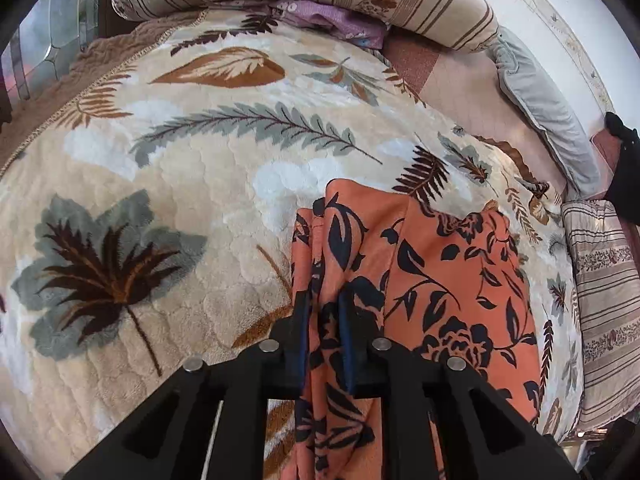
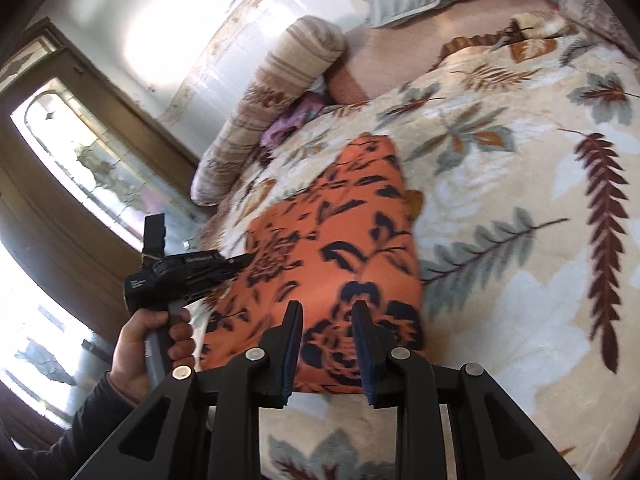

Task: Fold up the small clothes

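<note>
The orange floral garment (image 1: 452, 264) lies on the leaf-patterned blanket (image 1: 192, 160) that covers the bed, and it is the only piece of clothing I am working on. My left gripper (image 1: 324, 308) is clamped on a gathered fold of its edge: the fabric runs up between the two blue-padded fingers (image 1: 303, 320) and bunches there, with the rest of the cloth spreading away ahead and toward my right side. From the right wrist view the garment (image 2: 340, 240) reads as an elongated panel, its long axis running from close under my right gripper (image 2: 326, 320) away toward the striped bolster pillow (image 2: 276, 92) at the head of the bed. My right gripper stands with its fingers apart over the near end of the cloth; I cannot see any fabric pinched between them, so I judge that it holds nothing. In that view my left hand (image 2: 152, 340) and its tool sit at the left edge of the panel, with the tool tip touching the cloth. The relation that governs the next move: the left side already has its edge, while the near end lies directly below the right fingers, so the right side is placed to take its hold there. No container is in view; the grey pillow (image 1: 548, 120) and bedding hold nothing relevant.
</note>
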